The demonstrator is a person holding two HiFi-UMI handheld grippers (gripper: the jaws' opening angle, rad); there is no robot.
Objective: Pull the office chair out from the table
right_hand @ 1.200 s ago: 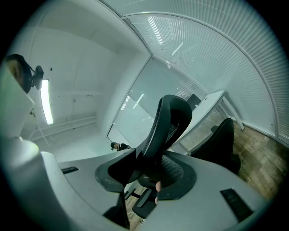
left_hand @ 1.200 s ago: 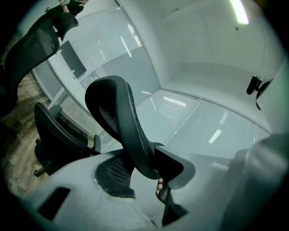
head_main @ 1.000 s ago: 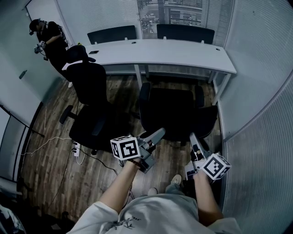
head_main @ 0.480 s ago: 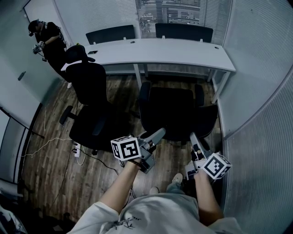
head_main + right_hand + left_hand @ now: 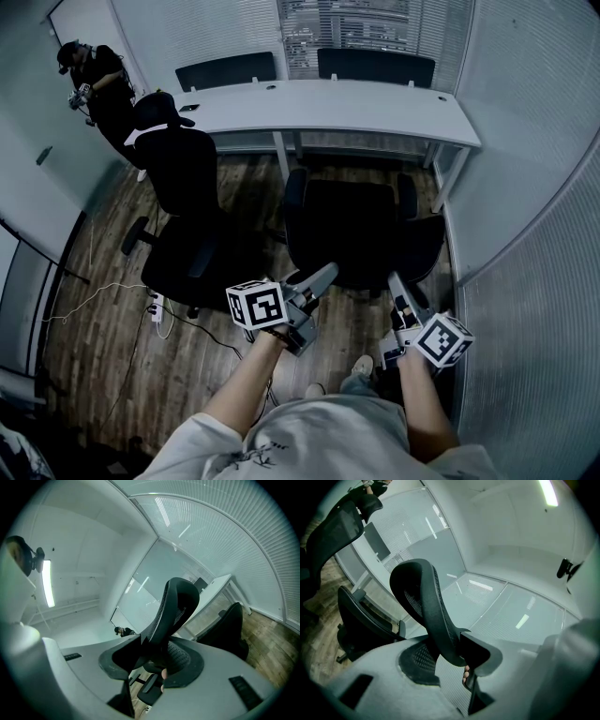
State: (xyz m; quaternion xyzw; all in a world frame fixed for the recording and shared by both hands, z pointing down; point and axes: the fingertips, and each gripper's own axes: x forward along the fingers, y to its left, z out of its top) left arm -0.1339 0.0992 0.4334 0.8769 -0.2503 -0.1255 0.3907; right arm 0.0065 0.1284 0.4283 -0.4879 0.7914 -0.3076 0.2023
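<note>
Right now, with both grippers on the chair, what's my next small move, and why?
Probably pull the chair straight back toward you: the left gripper and right gripper both look clamped on its back, and it stands near the table.

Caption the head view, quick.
Left claw and right claw grip the office chair by its backrest, near the white table.

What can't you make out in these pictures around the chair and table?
Office chair base and wheels: head view, hidden beneath its seat.
What the person in the corner holds: head view, too small.
Two far chairs: head view, mostly hidden behind the table.
</note>
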